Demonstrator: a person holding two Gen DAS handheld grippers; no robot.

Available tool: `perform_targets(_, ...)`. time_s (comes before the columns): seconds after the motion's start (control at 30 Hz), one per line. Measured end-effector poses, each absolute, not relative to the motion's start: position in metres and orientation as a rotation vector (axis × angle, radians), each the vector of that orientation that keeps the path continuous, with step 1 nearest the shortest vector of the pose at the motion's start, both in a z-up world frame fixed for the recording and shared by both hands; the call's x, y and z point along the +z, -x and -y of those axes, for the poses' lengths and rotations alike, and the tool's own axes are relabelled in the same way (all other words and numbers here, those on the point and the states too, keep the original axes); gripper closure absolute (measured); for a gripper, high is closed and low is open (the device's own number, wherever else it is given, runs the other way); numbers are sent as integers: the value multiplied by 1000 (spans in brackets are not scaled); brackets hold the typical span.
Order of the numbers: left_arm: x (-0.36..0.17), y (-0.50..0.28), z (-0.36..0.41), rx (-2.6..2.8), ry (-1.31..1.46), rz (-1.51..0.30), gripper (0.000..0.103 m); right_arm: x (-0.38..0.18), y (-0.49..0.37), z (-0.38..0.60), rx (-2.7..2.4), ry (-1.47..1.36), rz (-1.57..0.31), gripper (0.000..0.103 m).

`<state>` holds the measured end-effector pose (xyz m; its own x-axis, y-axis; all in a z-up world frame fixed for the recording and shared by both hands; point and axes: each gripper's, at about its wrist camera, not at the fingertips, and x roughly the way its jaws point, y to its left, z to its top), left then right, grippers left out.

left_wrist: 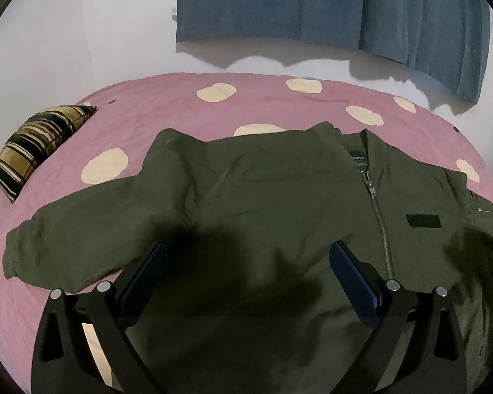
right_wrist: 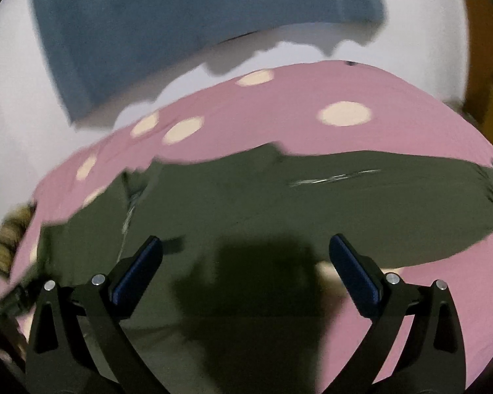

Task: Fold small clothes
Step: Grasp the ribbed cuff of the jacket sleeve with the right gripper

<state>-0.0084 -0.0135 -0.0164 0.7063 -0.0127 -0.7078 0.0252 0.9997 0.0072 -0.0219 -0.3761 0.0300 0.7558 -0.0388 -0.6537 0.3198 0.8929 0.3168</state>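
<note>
An olive-green zip jacket [left_wrist: 263,190] lies spread flat, front up, on a pink bedspread with cream dots [left_wrist: 167,98]. Its sleeves stretch out to both sides and the zipper [left_wrist: 379,223] is closed. My left gripper [left_wrist: 248,256] is open and empty, hovering over the jacket's left chest. In the right wrist view, which is motion-blurred, the jacket [right_wrist: 312,197] fills the middle and its right sleeve [right_wrist: 443,197] reaches to the right. My right gripper [right_wrist: 245,249] is open and empty above the jacket's right side near the armpit.
A striped black and gold cushion [left_wrist: 39,144] lies at the bed's left edge; it shows blurred in the right wrist view [right_wrist: 10,239]. A blue cloth [left_wrist: 328,10] hangs on the white wall behind the bed. Brown furniture [right_wrist: 489,75] stands at the right.
</note>
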Motion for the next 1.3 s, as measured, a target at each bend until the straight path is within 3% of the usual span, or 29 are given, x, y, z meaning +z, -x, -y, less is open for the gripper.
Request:
perform_targets(0.2, -23, 4, 11, -11, -9, -814, 4, 9, 83, 519, -321, -772, -559, 2)
perform_targets(0.37, -27, -2, 13, 0, -18, -838, 4, -44, 154, 625, -387, -1168, -402, 2)
perform_targets(0.5, -28, -6, 18, 9, -37, -846, 4, -68, 181, 656, -468, -1241, -377, 5)
perform_targets(0.63, -30, -8, 23, 13, -56, -853, 4, -79, 182, 671, -491, -1263, -366, 24)
perform_targets(0.8, -32, -9, 24, 22, -69, -864, 4, -84, 173, 684, -494, -1306, -322, 34)
perform_targets(0.9, -31, -10, 24, 29, -67, -866, 4, -89, 163, 690, -511, -1302, -343, 59)
perform_targets(0.93, -31, -10, 24, 30, -67, -865, 4, -90, 160, 692, -520, -1303, -371, 71)
perform_targets(0.97, -31, -10, 23, 31, -67, -865, 4, -94, 156, 693, -525, -1308, -392, 76)
perform_targets(1.07, -30, -10, 21, 33, -66, -863, 4, -93, 151, 693, -507, -1314, -361, 83)
perform_targets(1.3, -27, -10, 9, 43, -49, -860, 4, -46, 141, 667, -476, -1219, -297, 89)
